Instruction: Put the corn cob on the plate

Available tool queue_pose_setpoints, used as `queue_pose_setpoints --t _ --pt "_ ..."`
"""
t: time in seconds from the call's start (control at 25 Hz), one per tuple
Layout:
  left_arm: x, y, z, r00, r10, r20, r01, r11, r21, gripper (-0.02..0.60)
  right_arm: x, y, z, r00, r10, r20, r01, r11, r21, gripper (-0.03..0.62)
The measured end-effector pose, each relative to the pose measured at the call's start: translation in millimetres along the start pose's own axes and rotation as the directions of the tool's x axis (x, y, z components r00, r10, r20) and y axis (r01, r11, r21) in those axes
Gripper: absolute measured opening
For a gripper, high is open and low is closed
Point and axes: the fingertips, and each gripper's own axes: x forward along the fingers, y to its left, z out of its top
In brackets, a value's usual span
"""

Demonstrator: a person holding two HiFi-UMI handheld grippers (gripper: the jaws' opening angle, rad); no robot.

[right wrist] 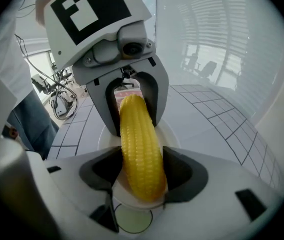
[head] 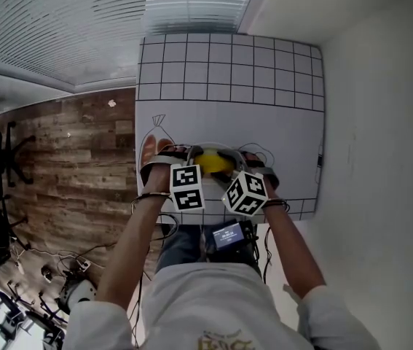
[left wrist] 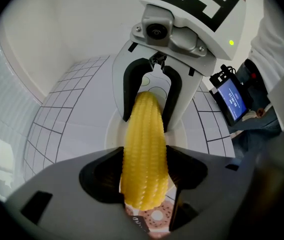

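Pinching one end of the corn cob (head: 213, 160) with the left gripper (left wrist: 144, 179), the other end with the right gripper (right wrist: 140, 171), jaws snug against the kernels on both. Holding it level right over the white plate (right wrist: 169, 131) on the gridded mat (head: 228, 71). Probably gripping both ends to stop any rolling or tipping while lowering. Touching the plate or not? Can't tell.

The person wears a white short-sleeved T-shirt (head: 213, 305) with a gold chest print and blue jeans (head: 181, 246), with a small black device with a lit blue screen (head: 227, 235) at the waist. Thin dark cables (head: 150, 195) loop at the wrists. The pale grey plastic left gripper (left wrist: 144, 174) and right gripper (right wrist: 140, 176) each bear a white cube with black square markers (head: 186, 187).
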Motion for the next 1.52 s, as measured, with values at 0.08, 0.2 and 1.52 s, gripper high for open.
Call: queue_pose_setpoints --t 0.08,0.2,1.52 --pt "-0.6 0.7 0.2 1.000 0.010 0.022 -0.010 1.000 -0.016 0.259 -0.4 -1.1 -0.2 1.000 -0.008 0.004 0.008 1.000 0.018 0.254" --pt "-1.6 0.8 0.6 0.999 0.019 0.036 -0.018 1.000 -0.024 0.259 -1.2 -1.5 -0.3 1.000 -0.017 0.002 0.017 0.999 0.035 0.258" --pt "-68.9 18.5 -45.5 0.954 0.227 0.196 -0.120 0.887 -0.445 0.311 -64.8 -8.0 -9.2 0.981 -0.192 0.002 0.184 0.945 0.270 0.277"
